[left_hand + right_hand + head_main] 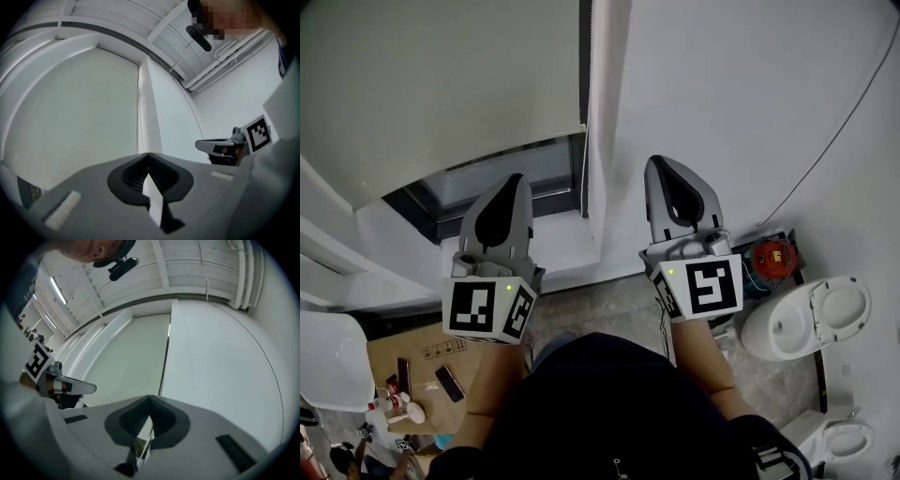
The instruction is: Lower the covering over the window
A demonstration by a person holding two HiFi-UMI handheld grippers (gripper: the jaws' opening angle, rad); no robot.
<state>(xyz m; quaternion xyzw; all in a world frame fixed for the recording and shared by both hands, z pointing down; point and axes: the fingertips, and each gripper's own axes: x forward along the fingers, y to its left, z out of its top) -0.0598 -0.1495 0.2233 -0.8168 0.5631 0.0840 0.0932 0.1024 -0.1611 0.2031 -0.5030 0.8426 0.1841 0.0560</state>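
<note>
One blind [441,84], one window [502,178]; left gripper [517,177] and right gripper [660,160] both closed.

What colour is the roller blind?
Plain off-white roller blind, no pattern; the head view shows it best.

Left gripper [517,183], right gripper [661,167], grey shells, black-lined jaws, white cubes [701,286] with black square markers, dark top [609,403]

White wall [722,94], grey floor [600,307], white toilet [811,317]
</note>
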